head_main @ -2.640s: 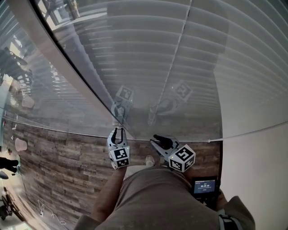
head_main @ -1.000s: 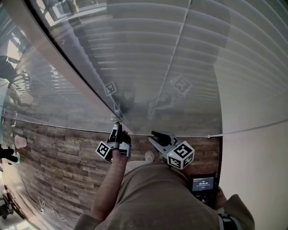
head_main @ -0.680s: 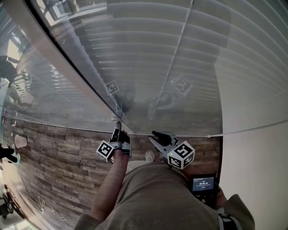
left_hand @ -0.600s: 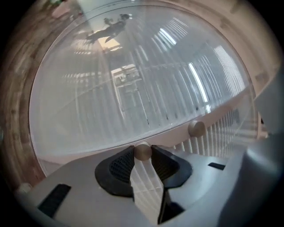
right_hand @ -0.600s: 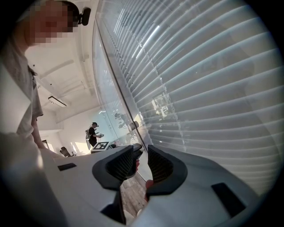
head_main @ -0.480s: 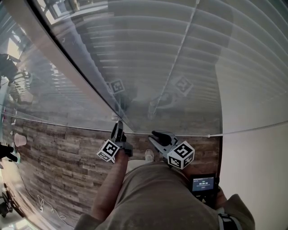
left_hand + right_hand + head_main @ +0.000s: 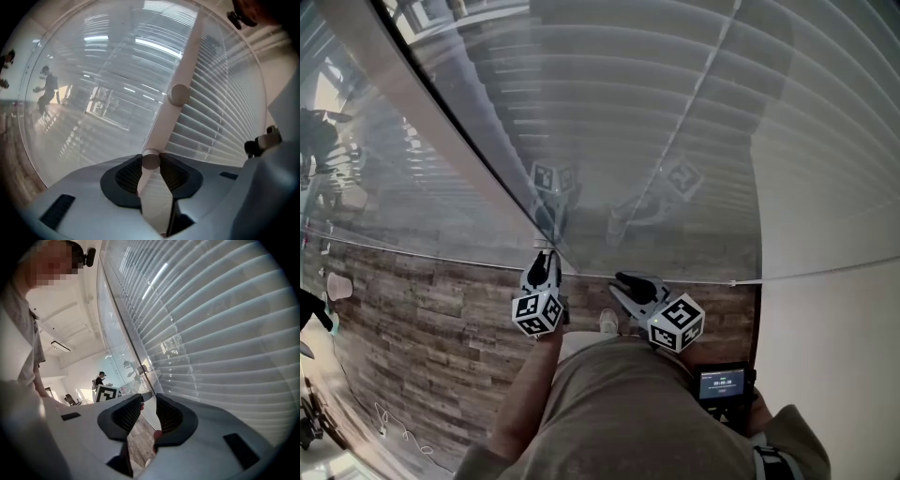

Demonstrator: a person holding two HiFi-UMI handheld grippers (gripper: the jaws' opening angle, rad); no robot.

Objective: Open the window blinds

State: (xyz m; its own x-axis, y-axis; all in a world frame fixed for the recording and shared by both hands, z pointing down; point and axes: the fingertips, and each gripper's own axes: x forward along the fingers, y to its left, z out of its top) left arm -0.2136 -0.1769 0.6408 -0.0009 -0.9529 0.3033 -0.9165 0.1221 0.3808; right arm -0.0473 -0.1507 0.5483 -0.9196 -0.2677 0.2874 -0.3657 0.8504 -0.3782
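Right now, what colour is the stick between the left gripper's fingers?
White. The stick shows best in the left gripper view.

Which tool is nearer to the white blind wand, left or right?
Left. The left tool grips the wand at its lower end; the right tool is off to its right, jaws apart, empty.

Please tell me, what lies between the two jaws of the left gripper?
A white rod of the blinds lies there, and the left gripper is closed on its round end. The left gripper view shows it.
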